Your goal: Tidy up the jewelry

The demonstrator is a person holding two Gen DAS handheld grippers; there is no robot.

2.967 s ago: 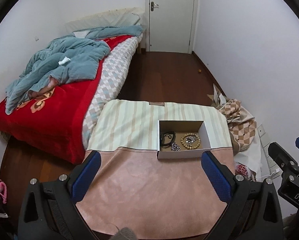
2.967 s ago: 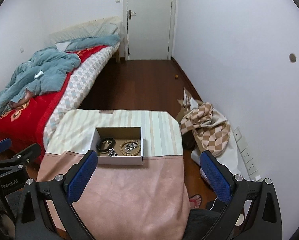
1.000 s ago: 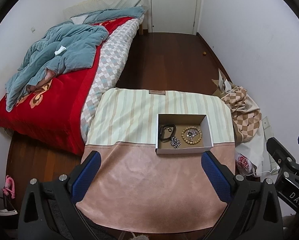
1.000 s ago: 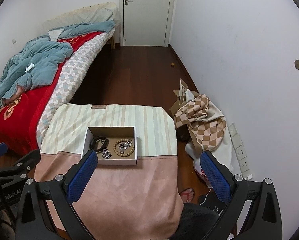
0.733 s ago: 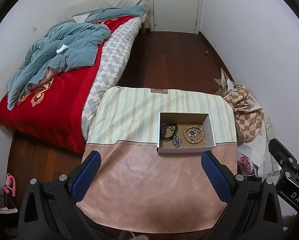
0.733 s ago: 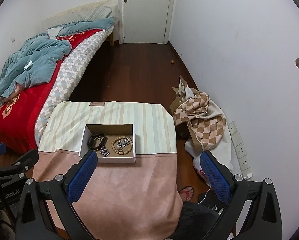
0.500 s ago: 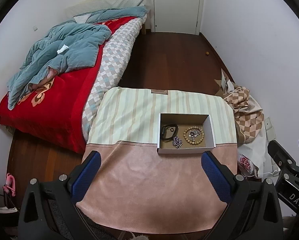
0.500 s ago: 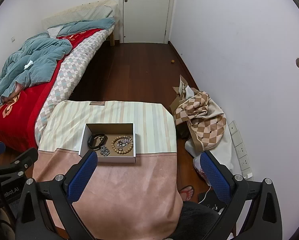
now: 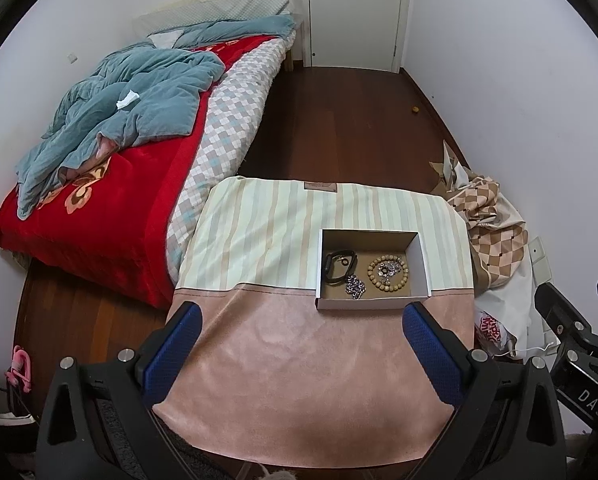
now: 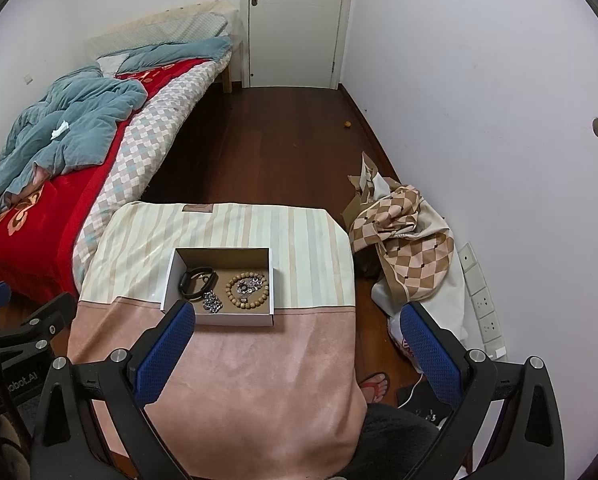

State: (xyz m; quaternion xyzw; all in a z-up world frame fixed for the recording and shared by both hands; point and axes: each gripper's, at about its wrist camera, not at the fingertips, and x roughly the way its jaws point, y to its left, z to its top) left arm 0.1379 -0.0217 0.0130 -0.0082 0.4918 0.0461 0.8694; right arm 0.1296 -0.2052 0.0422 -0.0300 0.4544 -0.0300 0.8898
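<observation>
Lay all together in the shallow open cardboard box (image 9: 373, 270) on the cloth-covered bench (image 9: 299, 360): black band (image 9: 339, 266), wooden bead bracelet (image 9: 389, 274), small silver chain (image 9: 355, 286). Hovered well back, spread wide and empty: left hand-held gripper (image 9: 299, 354), right hand-held gripper (image 10: 295, 354). Fitted either sorting done or jewelry awaiting removal; no next move settled.
</observation>
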